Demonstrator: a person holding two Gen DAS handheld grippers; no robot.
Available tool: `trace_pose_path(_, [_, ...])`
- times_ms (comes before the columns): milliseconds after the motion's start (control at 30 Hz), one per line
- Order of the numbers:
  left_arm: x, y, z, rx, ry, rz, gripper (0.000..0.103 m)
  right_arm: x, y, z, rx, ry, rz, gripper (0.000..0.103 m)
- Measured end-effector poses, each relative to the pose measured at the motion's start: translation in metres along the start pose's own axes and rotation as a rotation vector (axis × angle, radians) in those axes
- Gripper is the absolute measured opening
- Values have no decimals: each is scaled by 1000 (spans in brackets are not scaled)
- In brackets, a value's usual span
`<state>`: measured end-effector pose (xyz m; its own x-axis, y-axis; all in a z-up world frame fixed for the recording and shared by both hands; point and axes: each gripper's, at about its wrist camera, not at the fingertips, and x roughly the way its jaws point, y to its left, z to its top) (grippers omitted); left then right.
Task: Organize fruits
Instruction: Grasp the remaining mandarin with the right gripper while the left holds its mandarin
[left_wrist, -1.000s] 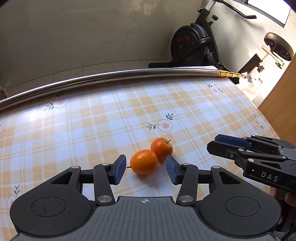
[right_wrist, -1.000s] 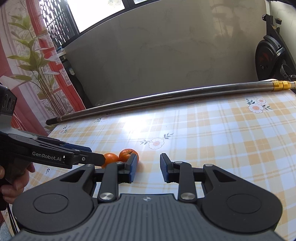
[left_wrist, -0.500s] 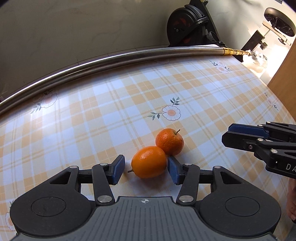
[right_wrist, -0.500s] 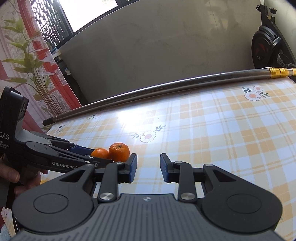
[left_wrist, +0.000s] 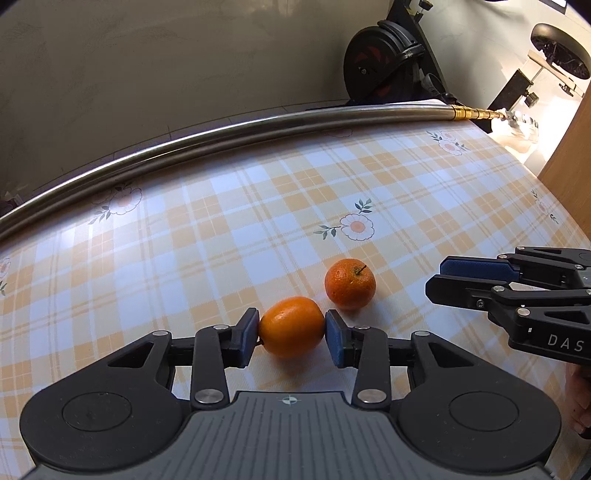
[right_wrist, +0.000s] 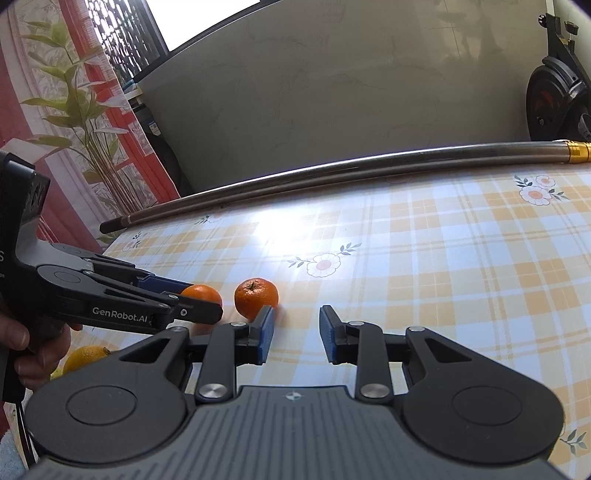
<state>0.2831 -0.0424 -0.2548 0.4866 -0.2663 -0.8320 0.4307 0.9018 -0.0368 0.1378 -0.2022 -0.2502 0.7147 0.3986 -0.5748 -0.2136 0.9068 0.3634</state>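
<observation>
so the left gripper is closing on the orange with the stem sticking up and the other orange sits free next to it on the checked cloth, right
Not quite. The left gripper is closing on the smooth orange, whose sides meet both pads. The orange with the stem sticking up is the one sitting free beside it on the checked cloth. The left wrist view shows this.

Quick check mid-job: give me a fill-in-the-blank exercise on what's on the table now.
1. The left hand-held gripper, jaws closing, has its pads against the smooth ____.
2. The stemmed orange lies loose on the ____ tablecloth.
3. Between the right hand-held gripper's pads there is ____.

Missing words: orange; plaid; nothing
</observation>
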Motion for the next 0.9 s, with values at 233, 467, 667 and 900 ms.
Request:
trace_pose_path(233, [-22, 10, -5, -26, -33, 4, 41, 25, 15, 7, -70, 20, 23, 31])
trace_pose_path(467, [-33, 20, -12, -47, -47, 20, 41, 46, 26, 11, -109, 49, 18, 36])
trace_pose_path(667, [-54, 31, -18, -78, -81, 22, 41, 59, 35, 16, -127, 71, 14, 43])
trace_pose_path(900, [-79, 44, -33, -119, -101, 17, 41, 64, 48, 13, -181, 88, -21, 37])
